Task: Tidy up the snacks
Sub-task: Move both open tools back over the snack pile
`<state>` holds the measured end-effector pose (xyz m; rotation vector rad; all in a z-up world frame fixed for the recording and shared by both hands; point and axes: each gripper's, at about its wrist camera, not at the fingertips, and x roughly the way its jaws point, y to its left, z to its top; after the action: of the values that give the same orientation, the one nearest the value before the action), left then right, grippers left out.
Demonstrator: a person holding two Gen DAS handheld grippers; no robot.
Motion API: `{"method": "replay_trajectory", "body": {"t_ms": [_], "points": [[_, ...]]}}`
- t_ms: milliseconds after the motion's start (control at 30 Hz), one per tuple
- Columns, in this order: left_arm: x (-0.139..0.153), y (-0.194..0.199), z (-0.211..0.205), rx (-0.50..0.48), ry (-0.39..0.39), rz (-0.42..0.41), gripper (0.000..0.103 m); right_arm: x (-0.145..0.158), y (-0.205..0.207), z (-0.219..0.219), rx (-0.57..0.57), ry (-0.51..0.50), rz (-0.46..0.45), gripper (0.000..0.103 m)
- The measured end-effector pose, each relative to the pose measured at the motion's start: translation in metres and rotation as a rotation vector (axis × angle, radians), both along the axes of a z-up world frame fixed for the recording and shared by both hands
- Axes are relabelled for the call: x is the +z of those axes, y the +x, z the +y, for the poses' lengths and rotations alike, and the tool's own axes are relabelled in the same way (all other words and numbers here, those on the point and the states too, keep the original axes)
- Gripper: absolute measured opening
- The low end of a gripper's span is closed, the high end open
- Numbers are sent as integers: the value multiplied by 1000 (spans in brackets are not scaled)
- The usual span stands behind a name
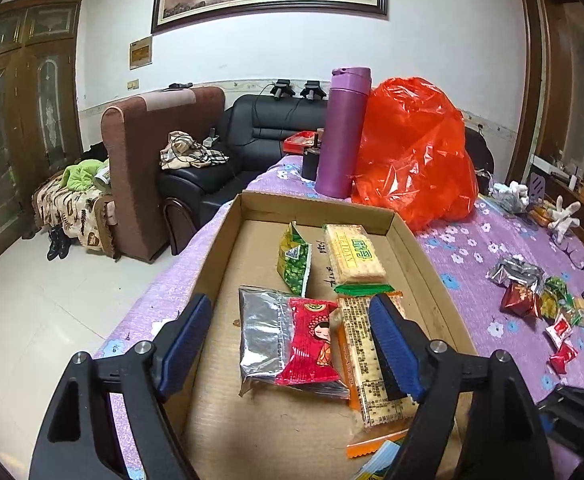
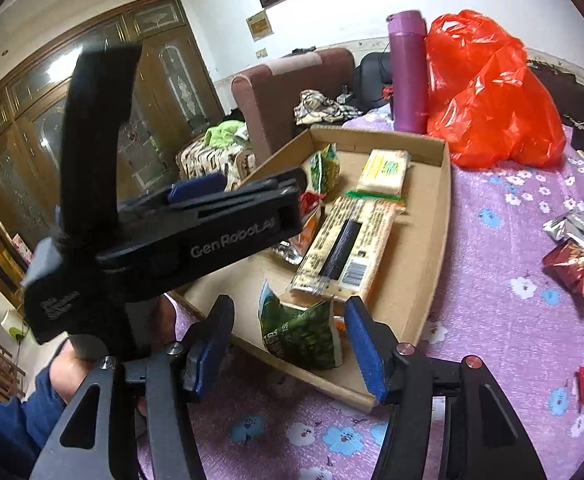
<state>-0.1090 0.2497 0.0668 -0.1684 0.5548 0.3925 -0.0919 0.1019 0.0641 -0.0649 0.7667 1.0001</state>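
A shallow cardboard tray lies on the purple flowered cloth. In it are a green pea packet, a yellow cracker pack, a silver pouch, a red packet and a long orange-edged cracker pack. My left gripper hangs open over these, with its right finger above the long pack and nothing gripped. In the right wrist view my right gripper stands open at the tray's near corner. A green packet lies between its fingers, apart from the left pad.
Several loose snacks lie scattered on the cloth to the right of the tray. Behind the tray stand a purple bottle and an orange-red plastic bag. The table edge drops off left of the tray. A hand holds the left tool.
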Motion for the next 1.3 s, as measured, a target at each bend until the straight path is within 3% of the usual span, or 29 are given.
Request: {"method": "replay_trajectory", "body": {"t_ms": [167, 400, 633, 767, 933, 1033, 1133, 1300], "points": [[2, -2, 1, 9, 2, -5, 81, 17, 4, -28, -82, 19, -27, 63], [15, -8, -14, -4, 47, -23, 81, 29, 32, -97, -213, 140, 47, 67], [33, -8, -55, -102, 108, -34, 81, 30, 61, -163, -323, 305, 137, 67], [36, -1, -84, -187, 121, -17, 83, 31, 74, -192, -358, 345, 173, 67], [35, 16, -133, -383, 119, 52, 86, 37, 103, -239, -454, 219, 173, 68], [26, 33, -163, -530, 65, 125, 87, 28, 138, -278, -520, 159, 234, 70], [12, 57, -191, -647, -6, 216, 87, 20, 165, -306, -603, 75, 238, 70], [-17, 91, -233, -751, -4, 350, 86, -5, 195, -333, -627, 96, 290, 72]]}}
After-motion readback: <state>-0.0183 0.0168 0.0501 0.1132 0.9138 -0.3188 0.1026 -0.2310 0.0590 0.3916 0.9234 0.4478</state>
